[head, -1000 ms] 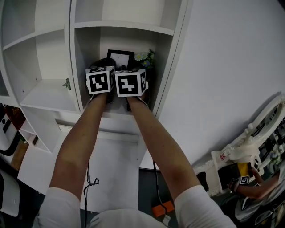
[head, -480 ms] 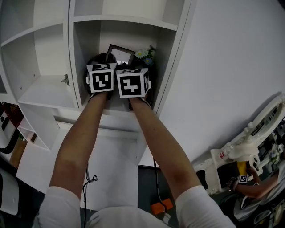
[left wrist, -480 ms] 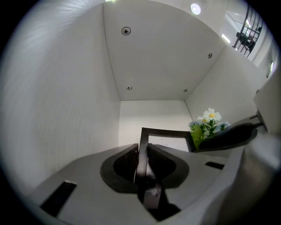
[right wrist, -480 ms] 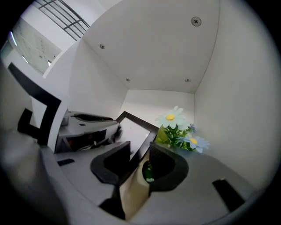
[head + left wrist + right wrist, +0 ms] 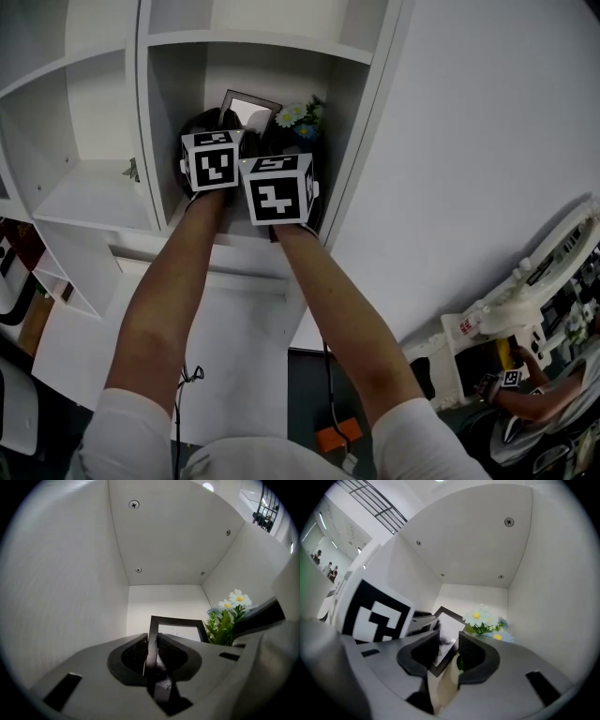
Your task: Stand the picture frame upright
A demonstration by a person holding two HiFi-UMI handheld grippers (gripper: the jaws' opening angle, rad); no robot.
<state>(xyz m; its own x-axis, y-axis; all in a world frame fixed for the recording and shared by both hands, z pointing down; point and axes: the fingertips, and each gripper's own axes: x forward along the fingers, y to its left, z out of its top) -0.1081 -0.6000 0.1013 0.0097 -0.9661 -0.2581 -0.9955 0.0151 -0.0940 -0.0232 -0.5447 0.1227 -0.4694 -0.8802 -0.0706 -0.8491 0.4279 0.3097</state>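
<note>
Picture frame inside the shelf compartment — flowers just to its right

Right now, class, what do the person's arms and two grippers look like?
The left gripper and right gripper have grey moulded bodies, black ribbed pads, each topped by a white cube with black square markers. Bare forearms; short white sleeves.

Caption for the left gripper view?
Left tongs clamp the black rectangular picture frame by its edge inside a white shelf cubby, beside white daisies.
</note>
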